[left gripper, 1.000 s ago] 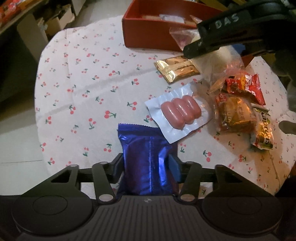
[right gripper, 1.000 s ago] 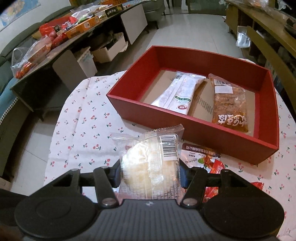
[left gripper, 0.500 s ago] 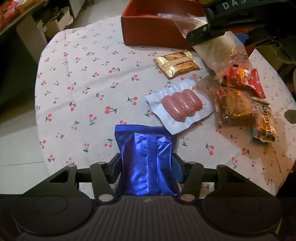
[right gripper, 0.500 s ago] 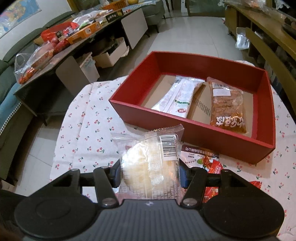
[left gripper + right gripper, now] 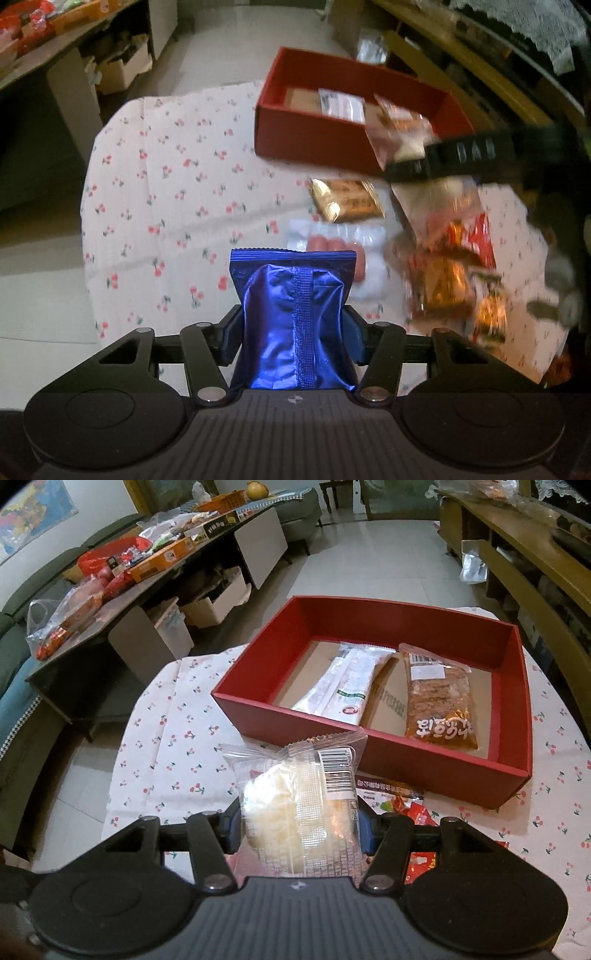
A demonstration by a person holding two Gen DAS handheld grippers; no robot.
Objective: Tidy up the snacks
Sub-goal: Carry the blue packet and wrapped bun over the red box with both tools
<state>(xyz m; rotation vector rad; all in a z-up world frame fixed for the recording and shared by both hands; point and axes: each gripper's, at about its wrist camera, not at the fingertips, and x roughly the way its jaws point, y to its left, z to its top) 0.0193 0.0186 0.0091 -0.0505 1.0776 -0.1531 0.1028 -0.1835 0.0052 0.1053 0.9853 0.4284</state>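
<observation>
Your left gripper (image 5: 293,332) clamps the blue foil packet (image 5: 293,314) above the counter's near edge; your right gripper (image 5: 297,821) grips the clear-wrapped pastry (image 5: 295,805), near the red box (image 5: 436,755).

Domestic living room. Grey sofa (image 5: 26,635) at 9 o'clock, world map (image 5: 33,513) on wall at 10 o'clock, low cluttered coffee table (image 5: 155,572) at 11 o'clock, wooden sideboard (image 5: 535,565) at 2 o'clock. Tiled floor (image 5: 369,554) at 12 o'clock. Cherry-print tablecloth (image 5: 177,753) at centre.
</observation>
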